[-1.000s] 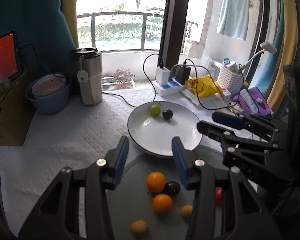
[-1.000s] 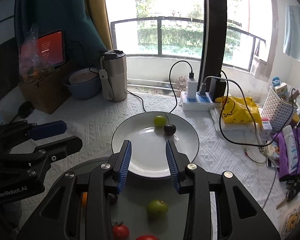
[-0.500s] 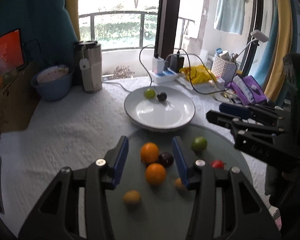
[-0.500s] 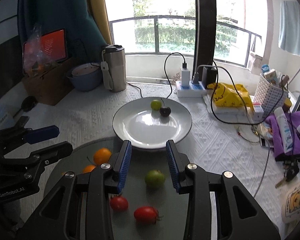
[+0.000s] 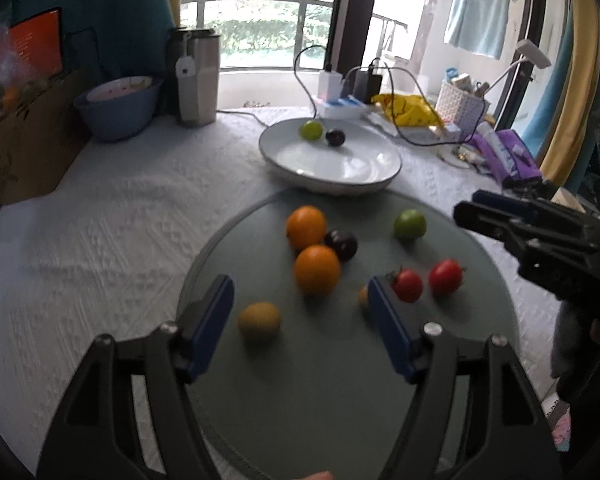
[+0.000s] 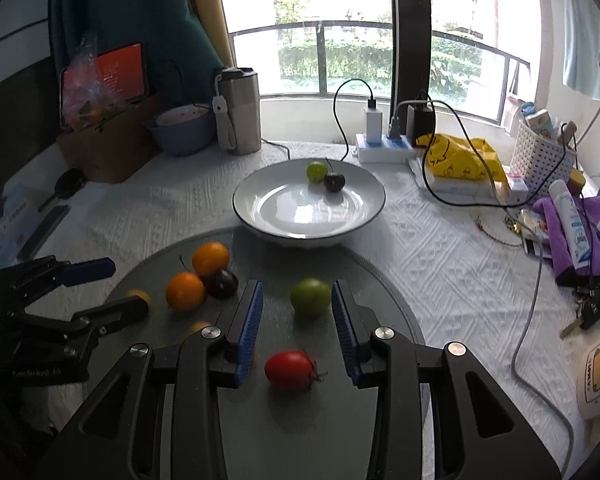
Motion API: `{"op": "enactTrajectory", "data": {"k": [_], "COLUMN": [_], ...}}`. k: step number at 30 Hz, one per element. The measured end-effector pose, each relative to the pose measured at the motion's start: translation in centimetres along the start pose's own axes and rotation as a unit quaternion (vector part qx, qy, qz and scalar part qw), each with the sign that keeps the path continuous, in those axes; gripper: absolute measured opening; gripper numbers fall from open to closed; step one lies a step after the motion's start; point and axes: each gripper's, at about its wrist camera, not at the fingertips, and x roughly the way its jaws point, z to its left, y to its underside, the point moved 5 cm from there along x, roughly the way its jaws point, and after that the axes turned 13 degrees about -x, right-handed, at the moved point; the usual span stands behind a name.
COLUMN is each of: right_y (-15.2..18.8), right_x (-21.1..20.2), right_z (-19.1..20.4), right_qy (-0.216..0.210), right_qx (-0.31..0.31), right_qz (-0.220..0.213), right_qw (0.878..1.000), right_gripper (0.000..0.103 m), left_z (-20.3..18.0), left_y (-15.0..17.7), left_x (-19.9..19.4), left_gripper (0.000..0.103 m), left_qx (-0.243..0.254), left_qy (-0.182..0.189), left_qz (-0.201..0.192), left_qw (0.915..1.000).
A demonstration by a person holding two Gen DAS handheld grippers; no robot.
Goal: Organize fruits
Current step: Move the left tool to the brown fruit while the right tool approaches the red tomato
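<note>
A round grey mat (image 5: 332,380) (image 6: 384,300) holds loose fruit: two oranges (image 5: 317,270) (image 6: 185,291), a dark plum (image 5: 342,245) (image 6: 221,283), a green fruit (image 5: 409,224) (image 6: 310,296), two red tomatoes (image 5: 407,285), one of them also in the right wrist view (image 6: 290,369), and a yellow fruit (image 5: 259,320). Behind it a white plate (image 5: 364,176) (image 6: 276,208) holds a green fruit (image 6: 317,171) and a dark cherry (image 6: 334,182). My left gripper (image 5: 300,300) is open above the mat, around the near orange. My right gripper (image 6: 297,306) is open, with the green fruit between its tips.
A steel mug (image 6: 240,110), a blue bowl (image 6: 182,130) and a cardboard box (image 6: 108,140) stand at the back left. A power strip with cables (image 6: 384,148), a yellow bag (image 6: 460,156), a white basket (image 6: 544,156) and purple cloth (image 6: 580,232) crowd the right side.
Both grippers have pulled back from the plate and dropped toward the mat. The left jaws have opened wider. More of the mat's fruit has come into view.
</note>
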Motion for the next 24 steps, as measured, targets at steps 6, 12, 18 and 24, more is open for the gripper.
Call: {"op": "enactTrajectory", "data": {"k": [6, 12, 18, 24], "right_y": [2.1, 4.2, 5.3, 5.8], "right_x": [0.0, 0.0, 0.6, 1.4], "right_z": [-0.1, -0.1, -0.2, -0.4], "right_qy": [0.002, -0.001, -0.007, -0.018], "right_qx": [0.005, 0.007, 0.007, 0.015], "right_qz": [0.010, 0.023, 0.035, 0.038], "right_qw": [1.000, 1.000, 0.999, 0.999], "right_gripper": [0.038, 0.039, 0.047, 0.050], "left_z": [1.5, 3.1, 4.0, 3.5], "left_y": [1.4, 2.7, 3.2, 3.0], "left_x": [0.4, 0.4, 0.9, 1.7], "left_gripper": [0.071, 0.071, 0.071, 0.071], "left_qx": [-0.013, -0.031, -0.046, -0.027], "left_qy": [-0.015, -0.036, -0.047, -0.061], "left_qz": [0.007, 0.009, 0.009, 0.016], "left_qw": [0.9998, 0.9988, 0.9978, 0.9977]}}
